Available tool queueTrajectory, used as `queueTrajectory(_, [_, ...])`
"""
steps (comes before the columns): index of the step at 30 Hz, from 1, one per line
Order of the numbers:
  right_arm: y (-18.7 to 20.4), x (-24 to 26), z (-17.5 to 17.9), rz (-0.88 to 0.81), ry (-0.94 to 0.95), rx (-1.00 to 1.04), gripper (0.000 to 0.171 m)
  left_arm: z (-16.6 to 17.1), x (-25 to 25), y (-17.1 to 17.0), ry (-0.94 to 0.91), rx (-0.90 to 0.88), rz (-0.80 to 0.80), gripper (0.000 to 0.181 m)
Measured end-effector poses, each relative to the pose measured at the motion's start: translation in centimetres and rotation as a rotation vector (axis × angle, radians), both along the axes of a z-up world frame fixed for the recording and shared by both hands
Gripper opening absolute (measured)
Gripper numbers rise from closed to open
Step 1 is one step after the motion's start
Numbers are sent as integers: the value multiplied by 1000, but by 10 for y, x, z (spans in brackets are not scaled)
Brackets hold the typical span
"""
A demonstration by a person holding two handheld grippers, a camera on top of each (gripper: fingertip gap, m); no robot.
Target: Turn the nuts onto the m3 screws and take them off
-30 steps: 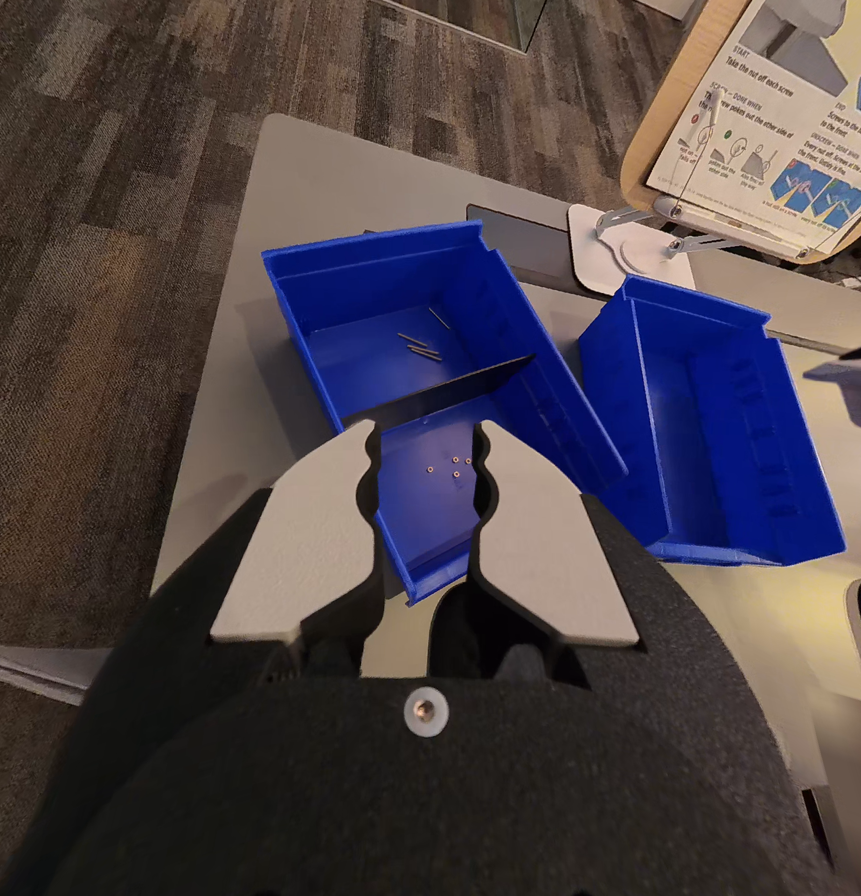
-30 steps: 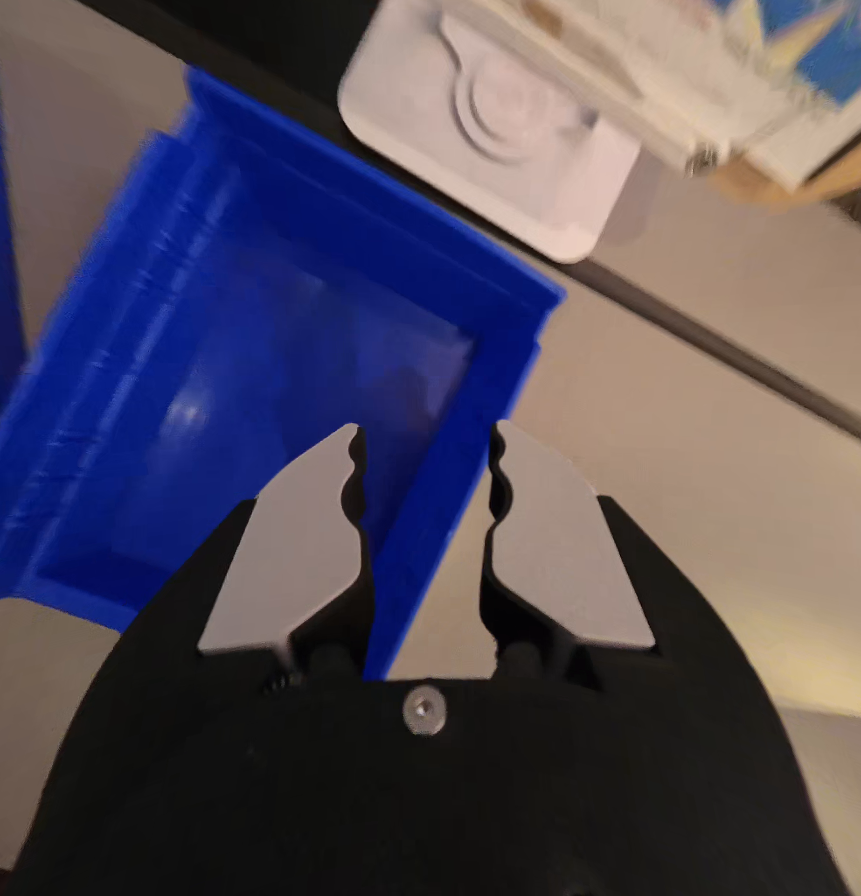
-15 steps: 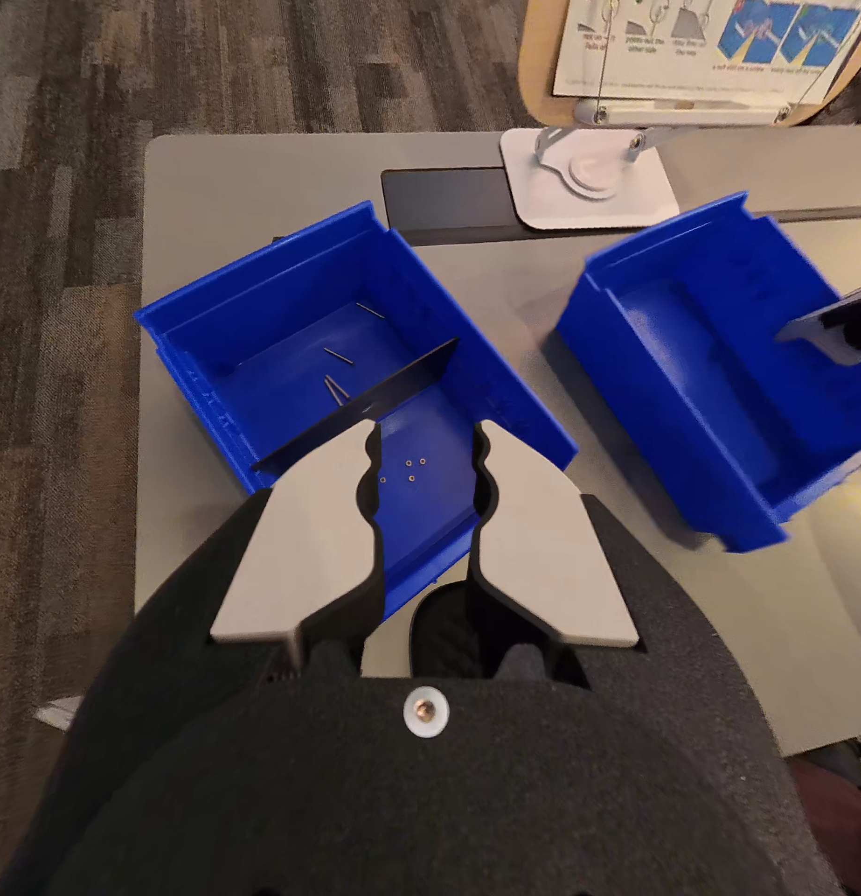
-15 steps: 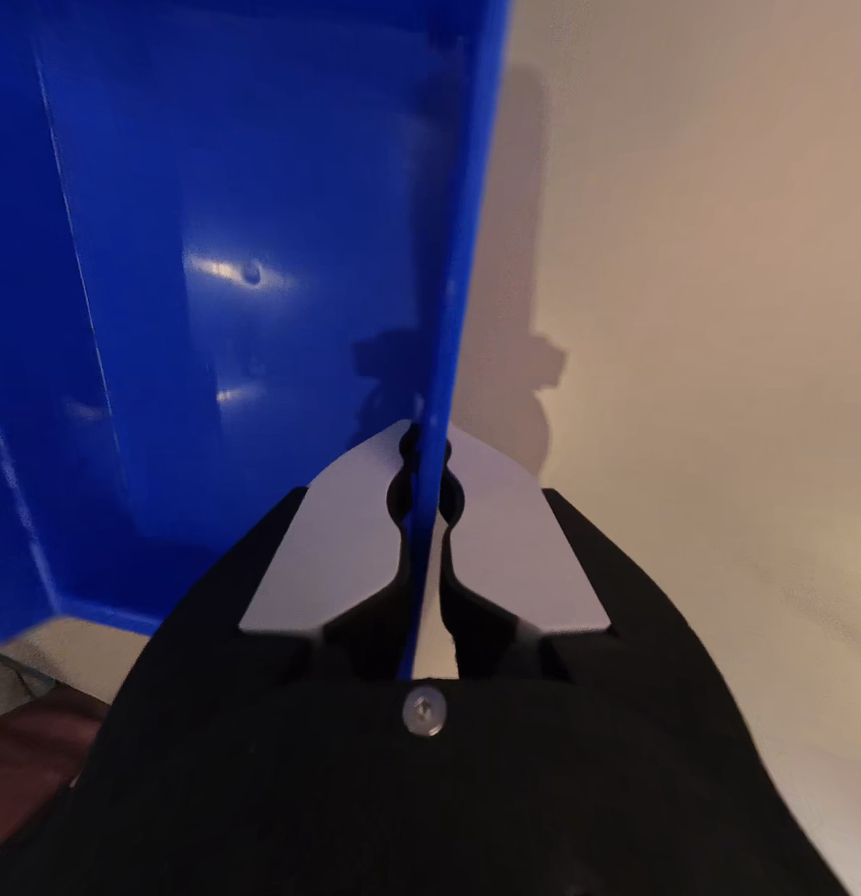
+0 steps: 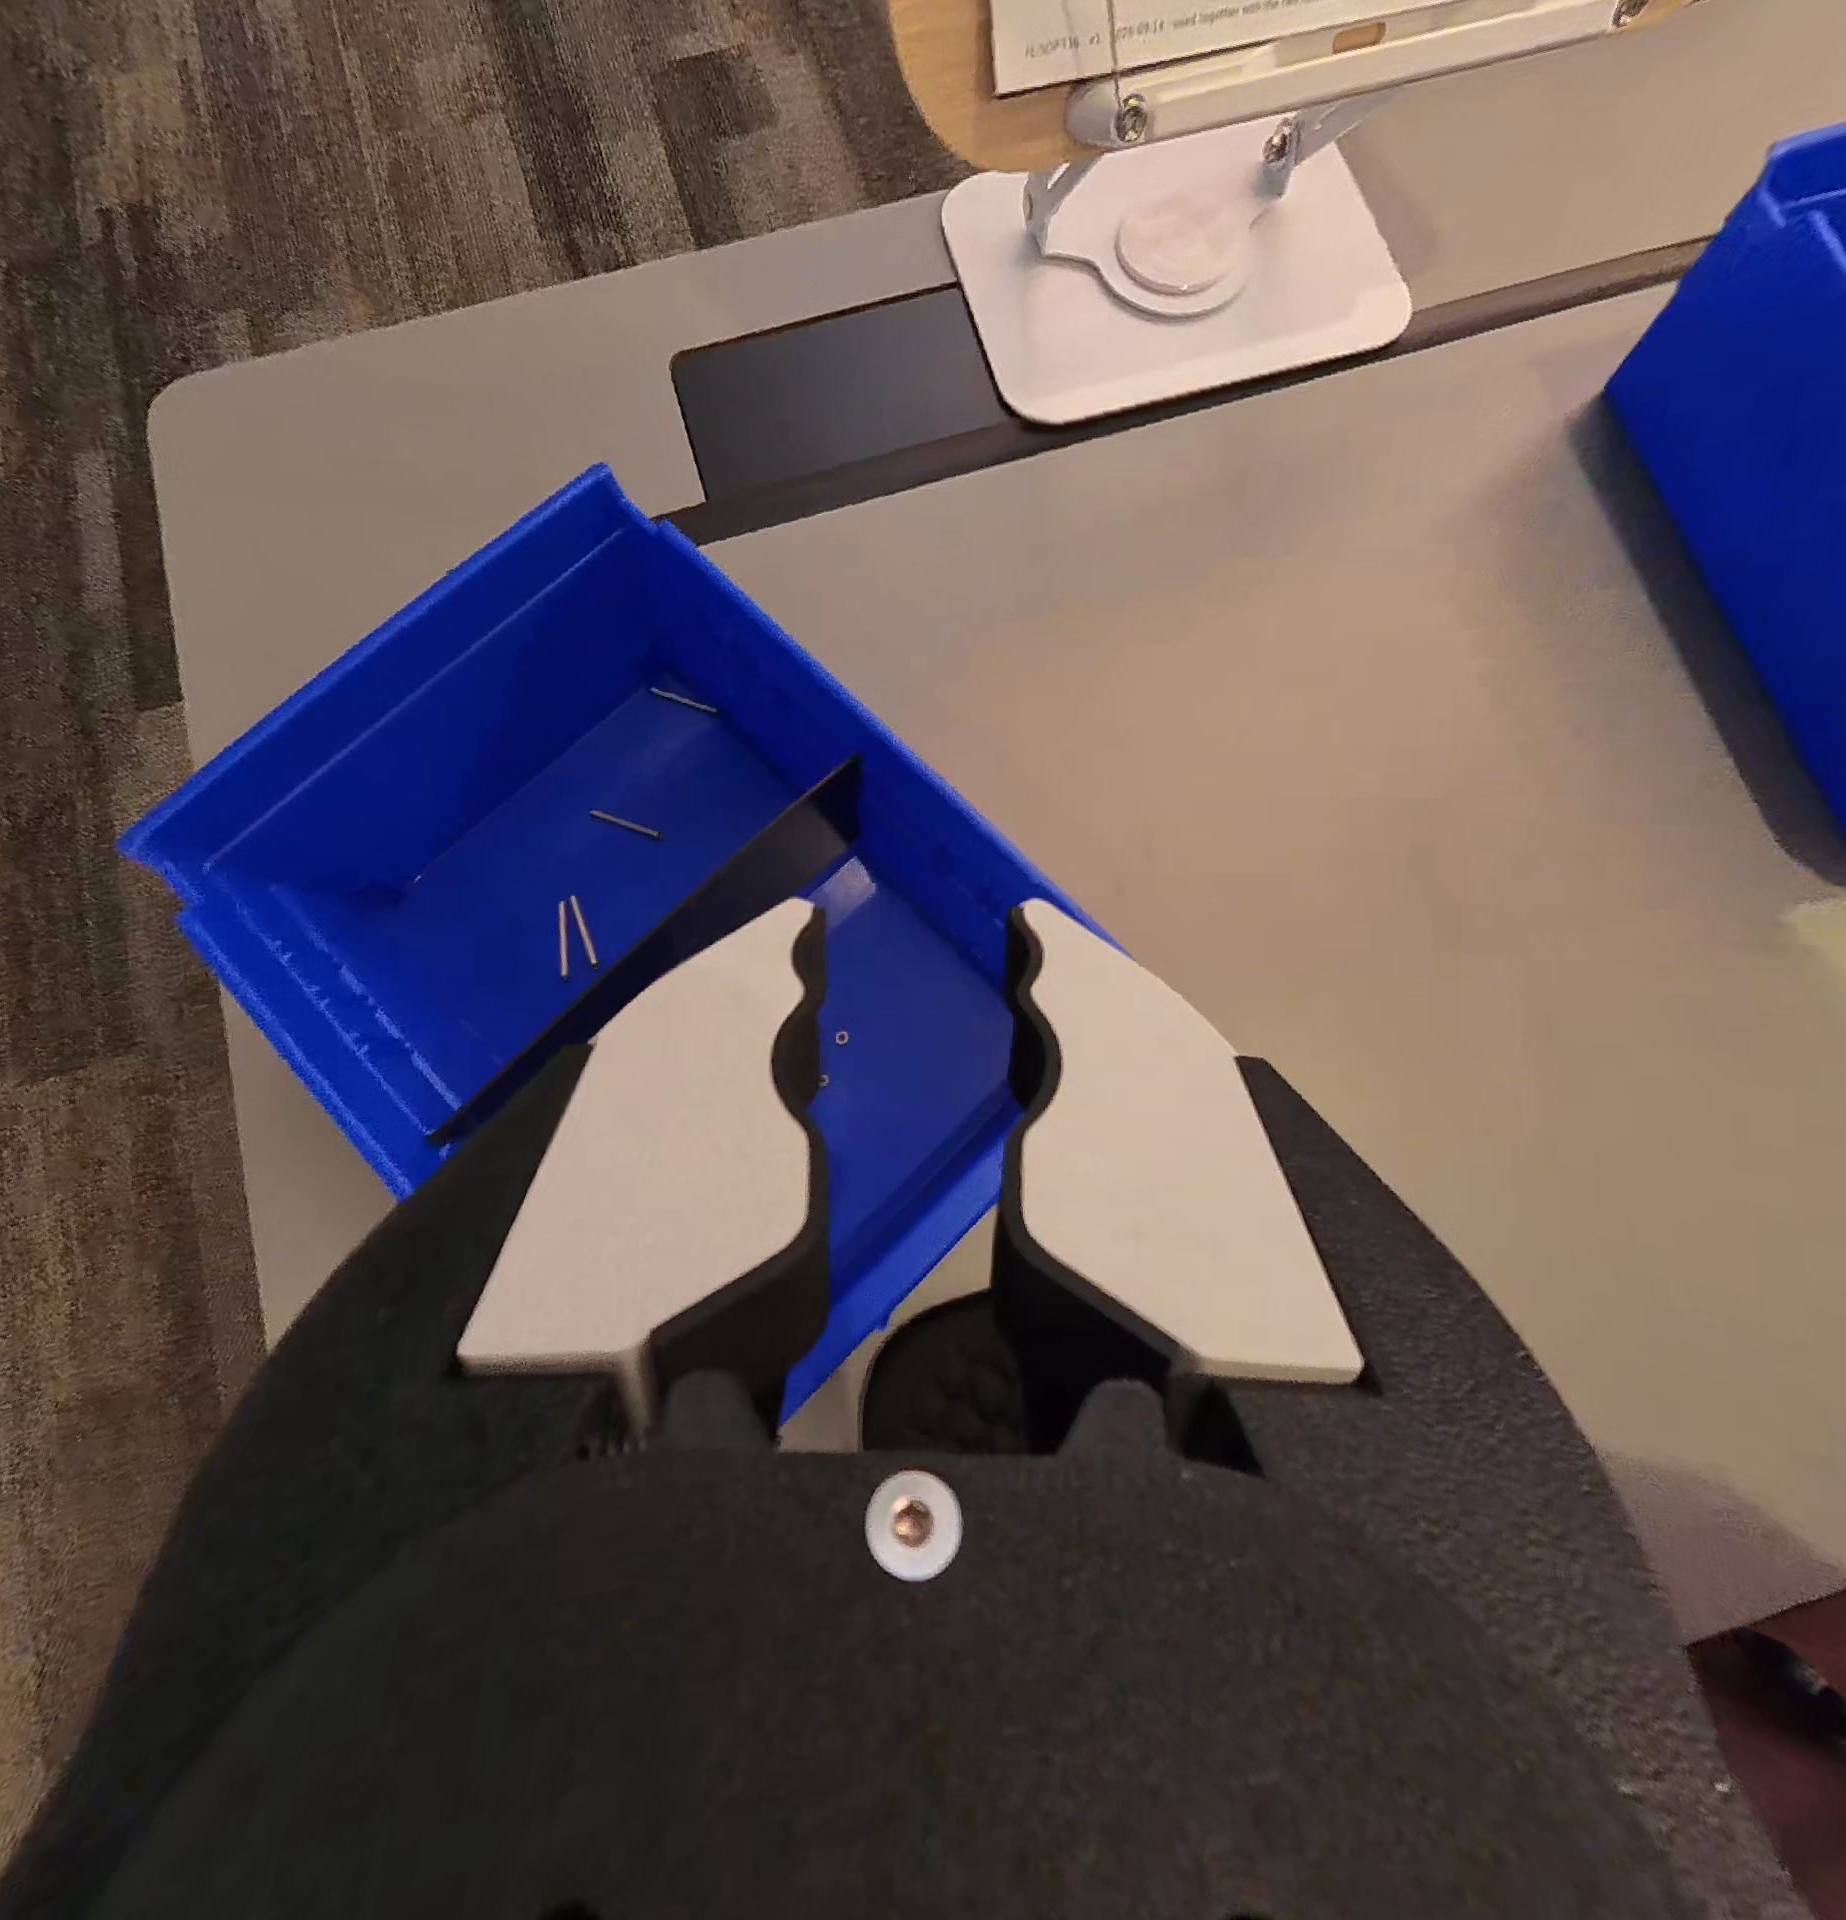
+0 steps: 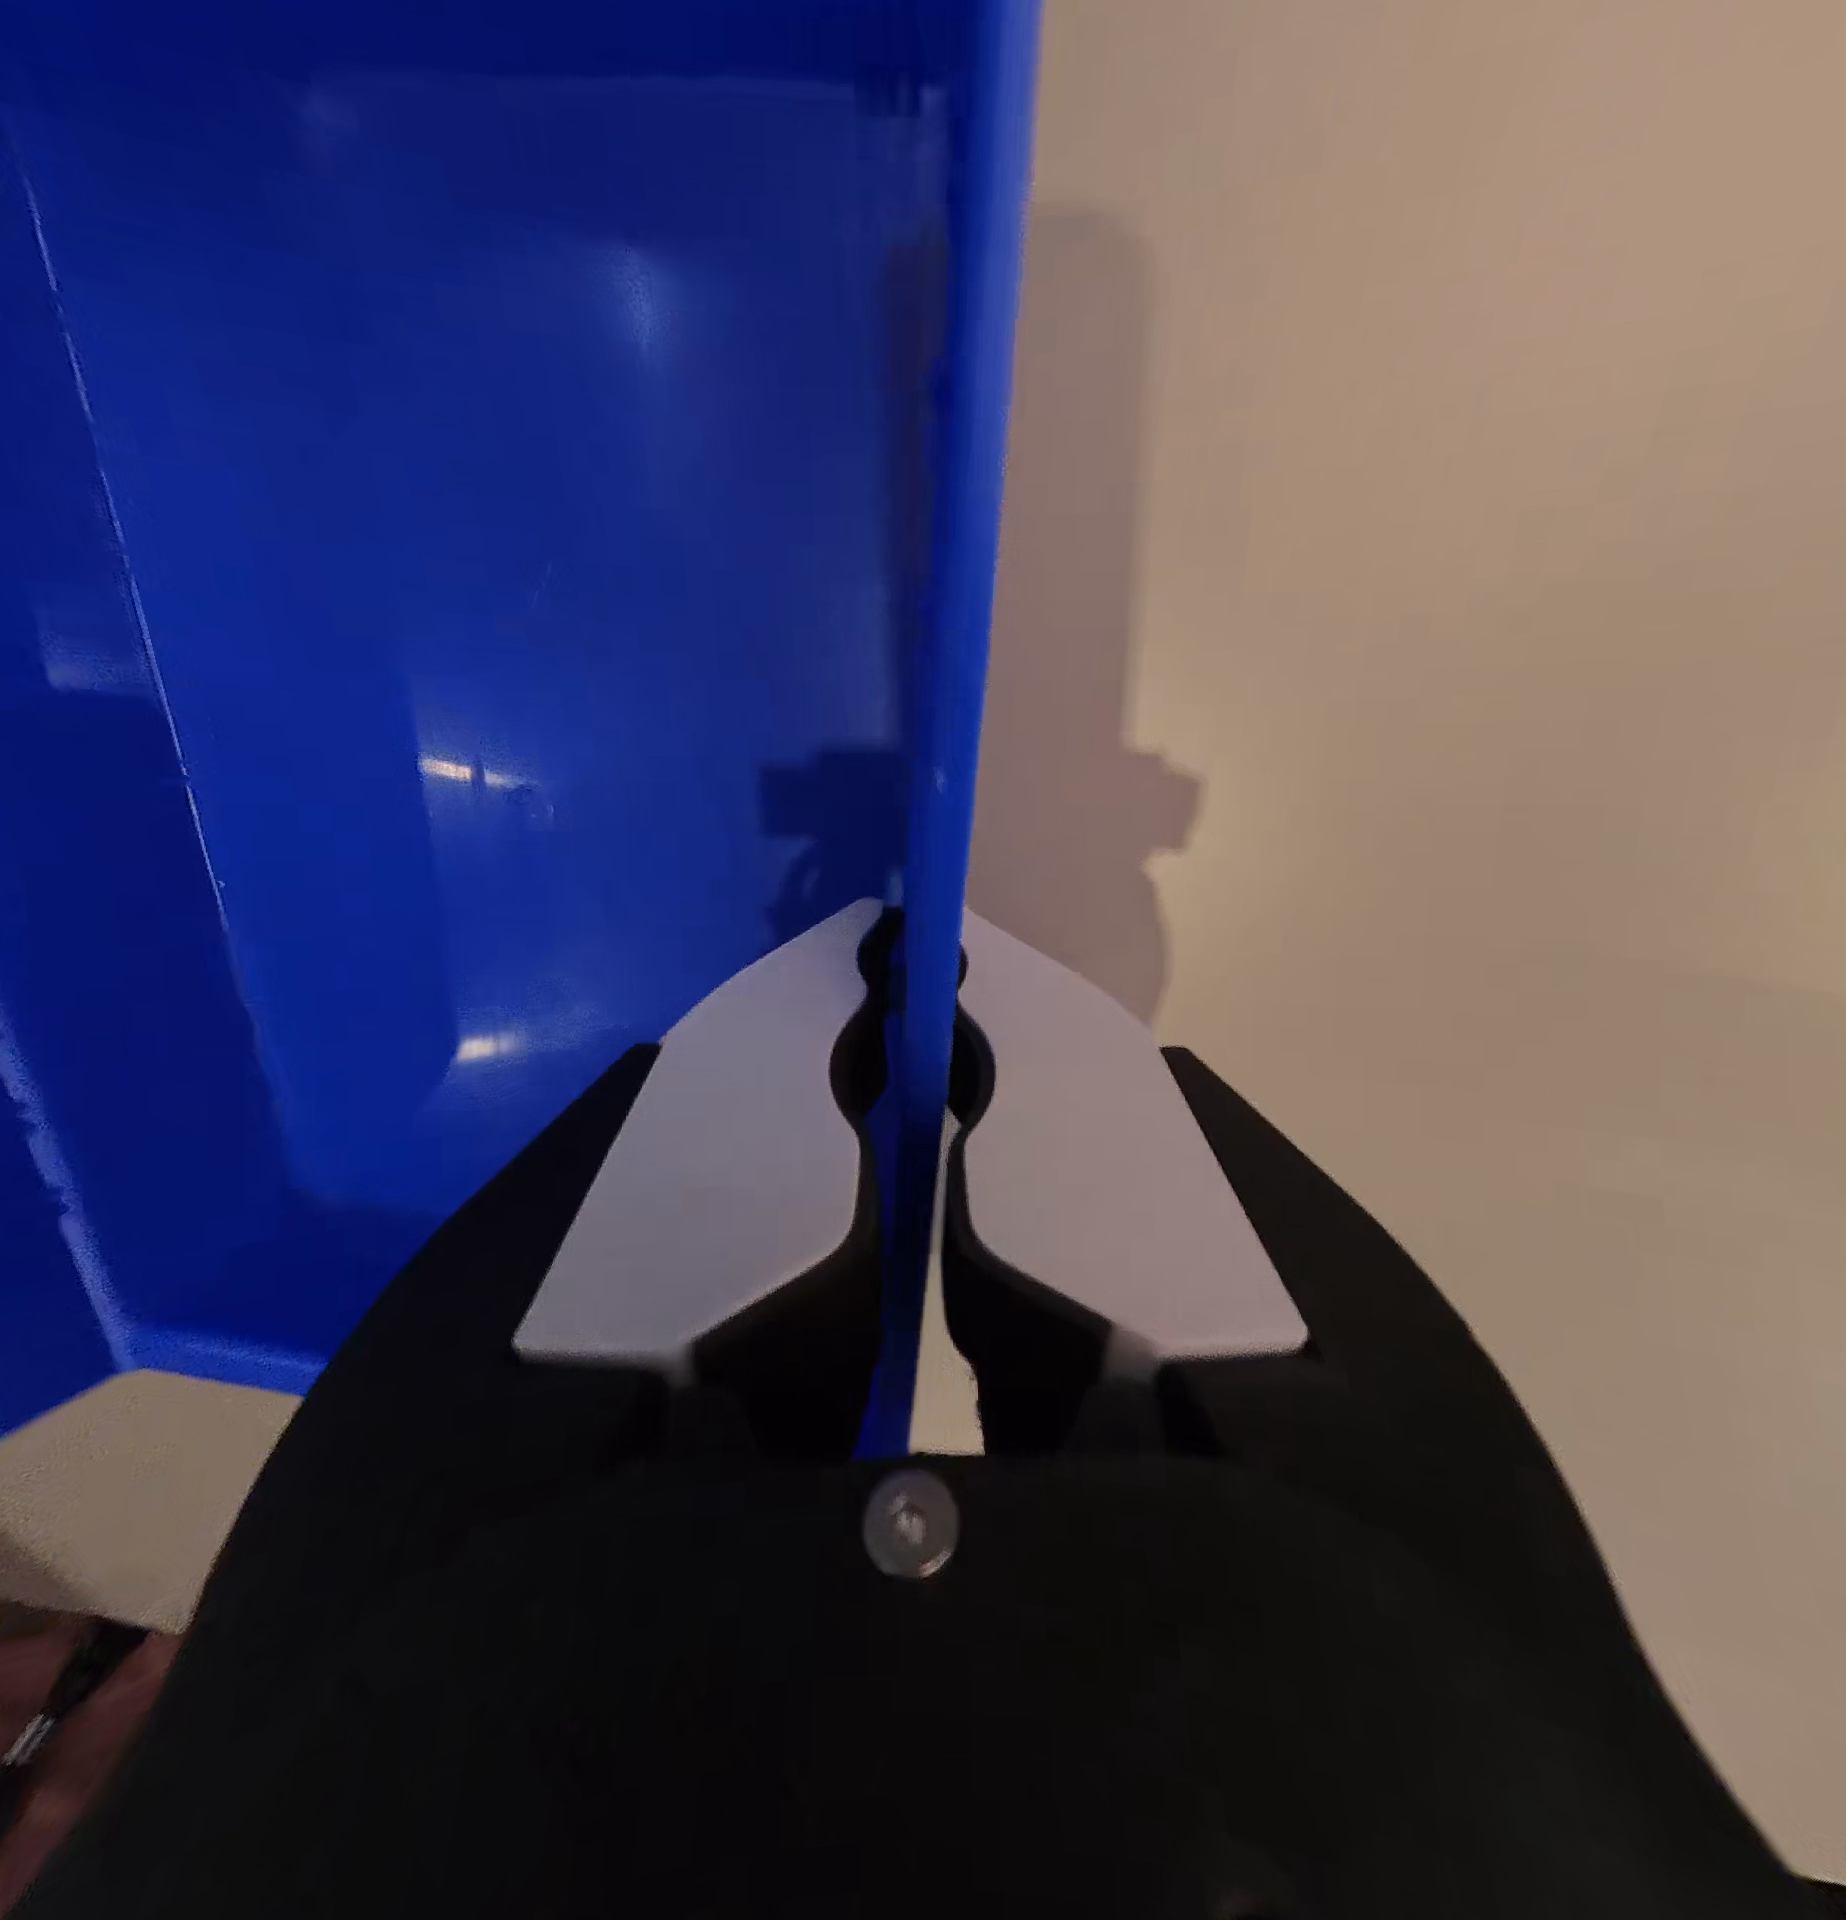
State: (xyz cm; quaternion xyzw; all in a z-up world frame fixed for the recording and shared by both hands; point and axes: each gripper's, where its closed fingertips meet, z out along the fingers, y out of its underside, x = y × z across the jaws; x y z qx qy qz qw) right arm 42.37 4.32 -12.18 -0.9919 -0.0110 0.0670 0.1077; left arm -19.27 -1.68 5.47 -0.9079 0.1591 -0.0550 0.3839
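In the left wrist view a blue bin (image 5: 399,790) sits on the grey table, split by a black divider (image 5: 711,894). Several thin screws (image 5: 625,824) lie in its far half. Small nuts (image 5: 842,1037) lie in the near half. My left gripper (image 5: 914,925) is open and empty, just above the near half. In the right wrist view my right gripper (image 6: 921,920) is shut on the right side wall of a second blue bin (image 6: 960,520), whose inside looks empty. That bin also shows at the right edge of the left wrist view (image 5: 1771,499).
A white stand base (image 5: 1179,301) holds a wooden board with a printed sheet (image 5: 1158,42) at the table's back. A dark slot (image 5: 825,400) runs along the back of the grey table (image 5: 1262,779). Carpet floor lies beyond the left table edge (image 5: 57,520). Left tips to right tips: about 65 centimeters.
My right gripper has closed on the second bin's side wall, and that bin has shifted right, away from the first. My left gripper has swung over the first bin, still open.
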Motion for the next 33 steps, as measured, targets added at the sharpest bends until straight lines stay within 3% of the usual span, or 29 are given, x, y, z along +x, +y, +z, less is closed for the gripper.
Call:
queueTrajectory(11, [-8,49,-1,13,-5,2,8,13,-34,-8,-59,47,100,34])
queueTrajectory(22, [-14,53,-1,116,-28,-18,9,5,-133,-25,-247,48,378,38])
queueTrajectory(26, [-10,57,0,103,-74,19,9,-23,-175,-30,-166,-52,566,42])
queueTrajectory(29, [8,68,24,73,-217,186,29,-43,-179,-26,-194,-126,570,48])
queueTrajectory(33, [28,64,103,-4,-323,535,32,-72,-172,-20,-203,-257,548,59])
